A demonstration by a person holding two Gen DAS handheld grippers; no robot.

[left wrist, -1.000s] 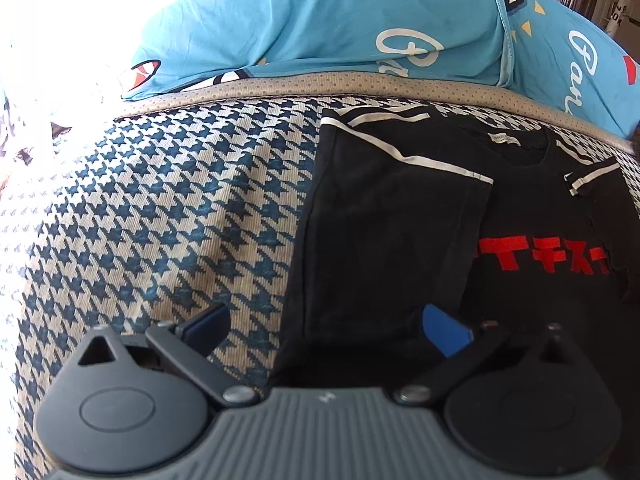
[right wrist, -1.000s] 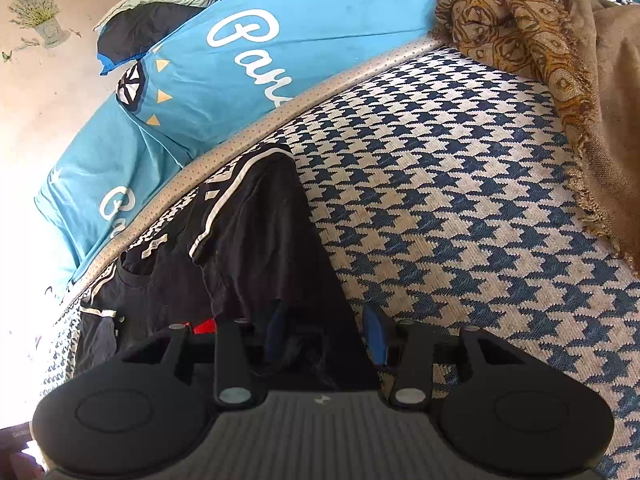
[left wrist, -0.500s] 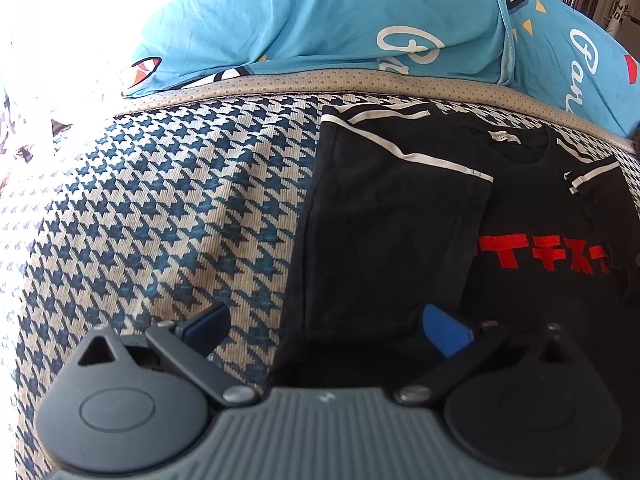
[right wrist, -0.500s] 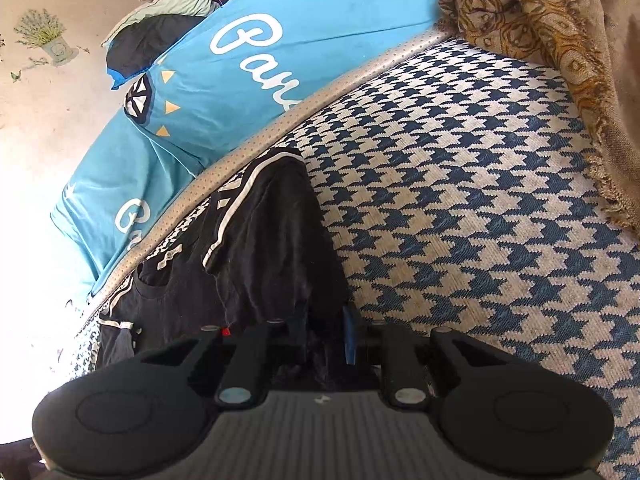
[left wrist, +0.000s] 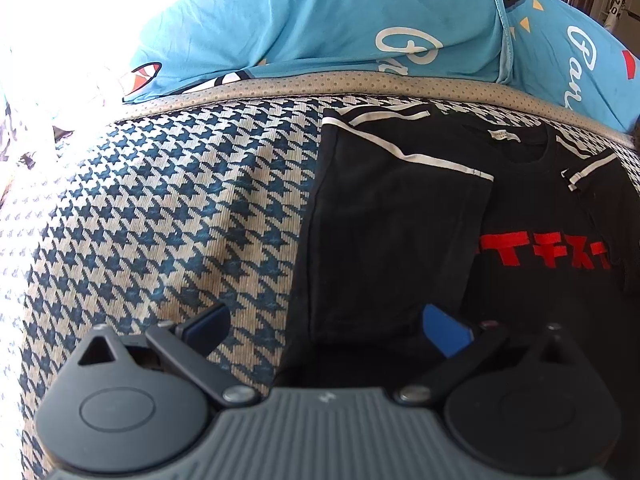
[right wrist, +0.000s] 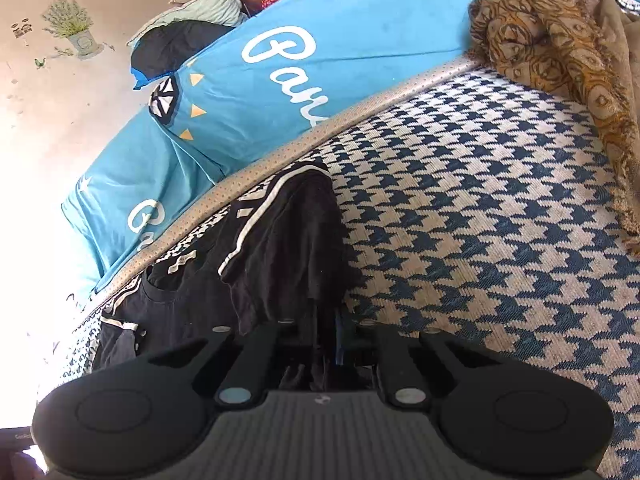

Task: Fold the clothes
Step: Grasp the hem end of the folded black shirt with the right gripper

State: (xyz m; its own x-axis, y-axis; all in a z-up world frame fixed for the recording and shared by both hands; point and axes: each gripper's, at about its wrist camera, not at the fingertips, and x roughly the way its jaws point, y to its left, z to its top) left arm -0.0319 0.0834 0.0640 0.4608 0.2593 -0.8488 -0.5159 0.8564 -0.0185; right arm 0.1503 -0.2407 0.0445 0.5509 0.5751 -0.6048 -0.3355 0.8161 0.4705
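The black T-shirt (left wrist: 400,240) lies on the houndstooth-covered bed (left wrist: 160,220), its collar toward the beige dotted border (left wrist: 320,84) that runs along the far edge of the cover. One side of the shirt is folded in over the front, a white-striped sleeve edge lying across it, and red lettering (left wrist: 544,252) shows on the chest beside that fold. The left gripper (left wrist: 326,326) hangs over the shirt's near edge with its blue-padded fingers spread wide, one over the bare cover and one over the black cloth, holding nothing. The right gripper (right wrist: 328,344) has its fingers drawn together on the shirt's other side edge, and the black cloth (right wrist: 296,248) rises from the bed in a ridge up into them. Beyond the beige border, away from the shirt, lies bright blue bedding (right wrist: 320,72) with white script on it. A brown patterned shawl (right wrist: 560,40) is heaped on the cover, well apart from the shirt.
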